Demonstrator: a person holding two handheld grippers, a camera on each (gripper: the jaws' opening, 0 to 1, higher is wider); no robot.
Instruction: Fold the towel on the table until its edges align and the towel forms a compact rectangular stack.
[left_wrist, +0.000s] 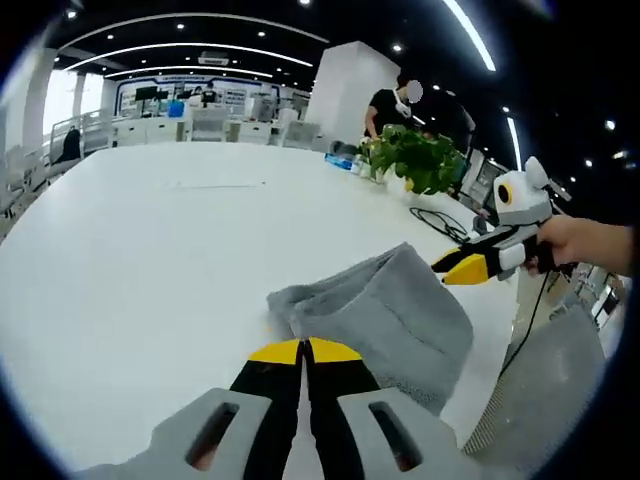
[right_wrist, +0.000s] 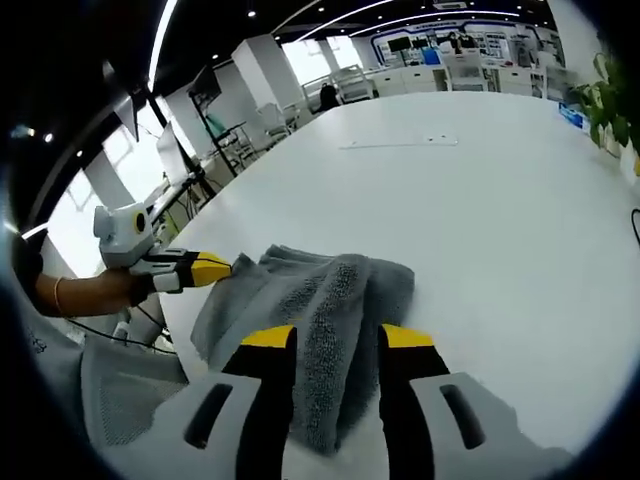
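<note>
A grey towel (left_wrist: 400, 315) lies bunched on the white table (left_wrist: 170, 260), with one part raised toward the right. My left gripper (left_wrist: 304, 347) has its yellow-tipped jaws pressed together at the towel's near edge, pinching it. In the right gripper view the same towel (right_wrist: 330, 290) runs down between the jaws of my right gripper (right_wrist: 336, 338), which grip a thick fold of it. The left gripper (right_wrist: 222, 268) comes in from the left there, its tip at the towel's edge. In the left gripper view the right gripper (left_wrist: 452, 266) meets the towel's far right side, held by a hand (left_wrist: 585, 243).
A potted plant (left_wrist: 415, 160) and a black cable (left_wrist: 445, 222) sit at the table's right side, and a person (left_wrist: 385, 105) stands beyond. A grey mesh chair (left_wrist: 560, 380) stands off the table's edge. Chairs and desks (right_wrist: 340, 85) line the far room.
</note>
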